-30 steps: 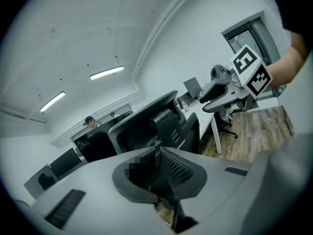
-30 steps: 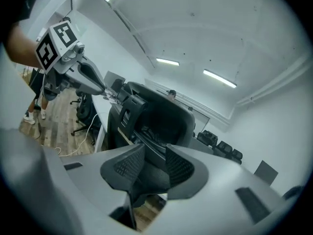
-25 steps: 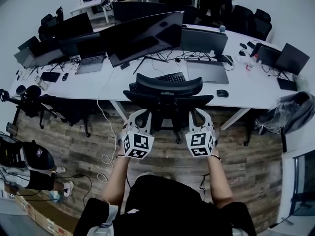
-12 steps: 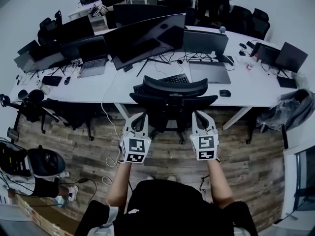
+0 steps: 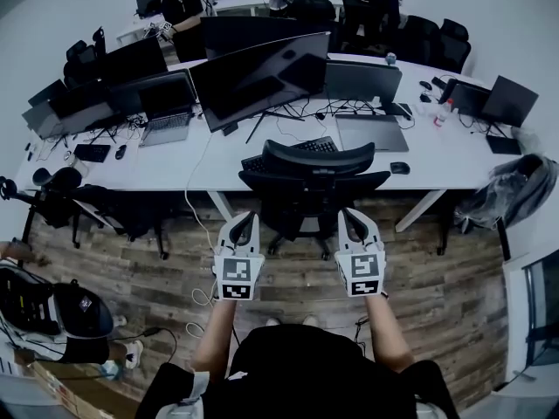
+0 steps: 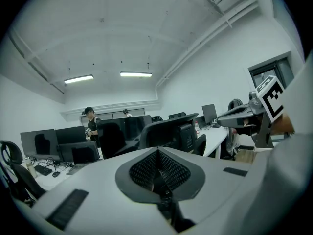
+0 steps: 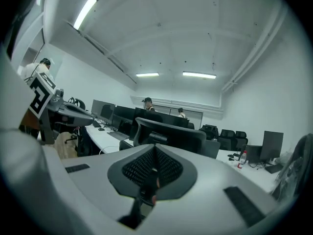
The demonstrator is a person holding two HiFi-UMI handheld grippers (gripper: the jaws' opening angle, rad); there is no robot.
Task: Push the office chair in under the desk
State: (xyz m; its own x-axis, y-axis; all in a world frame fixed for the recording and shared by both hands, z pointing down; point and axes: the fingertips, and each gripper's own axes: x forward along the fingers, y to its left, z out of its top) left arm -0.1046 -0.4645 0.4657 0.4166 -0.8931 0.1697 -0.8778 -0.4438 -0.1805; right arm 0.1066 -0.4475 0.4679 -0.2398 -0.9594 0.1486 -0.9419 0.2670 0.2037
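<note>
The black mesh office chair (image 5: 310, 182) stands at the white desk (image 5: 201, 160), its seat under the desk edge and its headrest in front of the keyboard (image 5: 293, 147). My left gripper (image 5: 244, 223) is shut and empty, just behind the chair's left side and apart from it. My right gripper (image 5: 351, 219) is likewise shut and empty behind the right side. In the left gripper view the shut gripper (image 6: 159, 173) points at the chair back (image 6: 168, 133). The right gripper view shows the shut right gripper (image 7: 154, 173) and the headrest (image 7: 171, 136) beyond it.
A wide curved monitor (image 5: 262, 72), a closed laptop (image 5: 371, 132) and a mouse (image 5: 399, 168) lie on the desk. Another chair (image 5: 113, 203) stands left, a dark bag (image 5: 511, 195) right. Cables (image 5: 201, 295) trail on the wood floor. People (image 5: 179, 7) stand at the far desks.
Both grippers have drawn back from the chair's back toward the person and rolled level. The chair stays at the desk edge.
</note>
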